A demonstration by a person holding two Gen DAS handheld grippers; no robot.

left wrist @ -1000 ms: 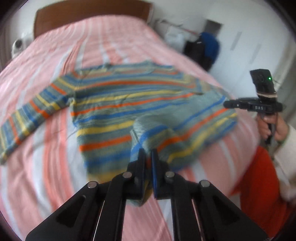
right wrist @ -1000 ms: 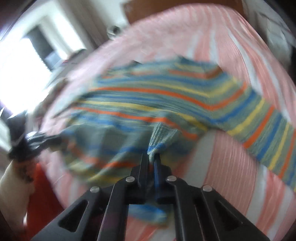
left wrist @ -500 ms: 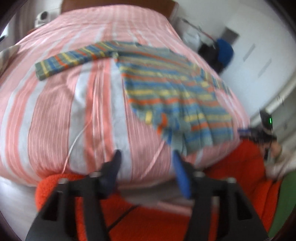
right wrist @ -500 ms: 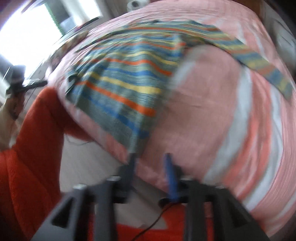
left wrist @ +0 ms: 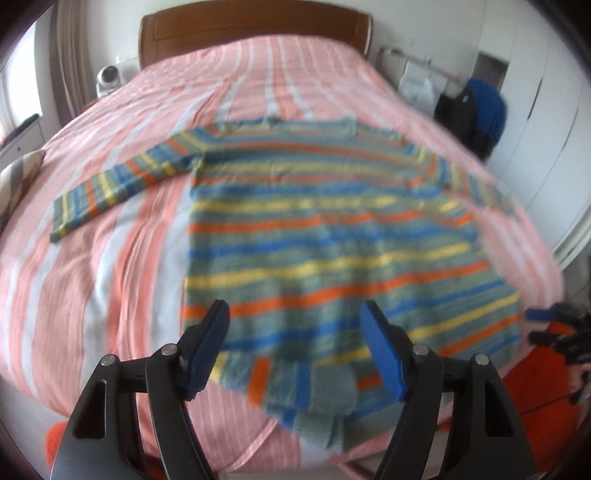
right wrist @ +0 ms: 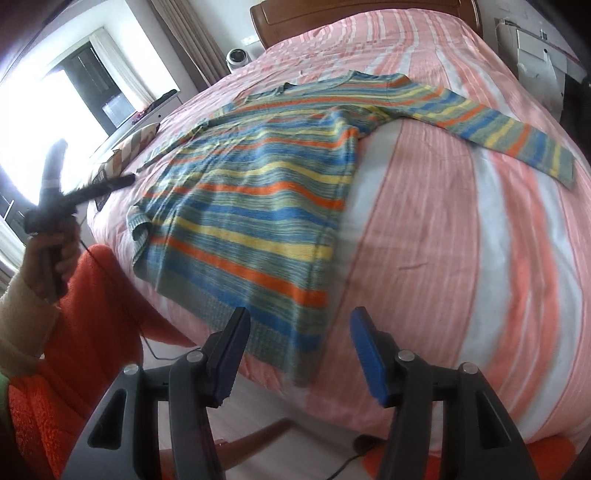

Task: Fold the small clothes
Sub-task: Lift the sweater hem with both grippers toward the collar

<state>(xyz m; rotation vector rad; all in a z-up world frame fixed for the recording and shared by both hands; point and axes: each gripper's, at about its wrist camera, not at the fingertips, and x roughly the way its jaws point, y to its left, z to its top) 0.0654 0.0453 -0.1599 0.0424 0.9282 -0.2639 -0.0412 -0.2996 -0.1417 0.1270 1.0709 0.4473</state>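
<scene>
Left gripper at bottom centre of the left wrist view, jaws wide apart after just opening, nothing gripped; blue pads clear of the fabric. Striped sweater directly beyond and between the two fingers, its near hem corner turned over in a small grey fold at lower centre, just ahead of the right-hand pad. Body of the garment spread flat up the middle of the frame, one sleeve stretched toward the left edge, the other toward the right edge, neckline at upper centre. Picture blurred, fine detail not readable.

Right gripper at bottom centre of the right wrist view, jaws parted to a moderate gap after just opening, nothing between the pads. Lower hem corner of the sweater hanging over the edge of the bed just above and between the fingertips, not touching them. Remainder of the garment running to upper left of the frame, one sleeve lying out toward the upper right.

Left hand at the left edge of that view, cream sleeve at the wrist, gripping the handle of the other tool. Orange fabric below it, lower left. Pink and white striped cover under the sweater. Wooden headboard at top centre, farthest back
</scene>
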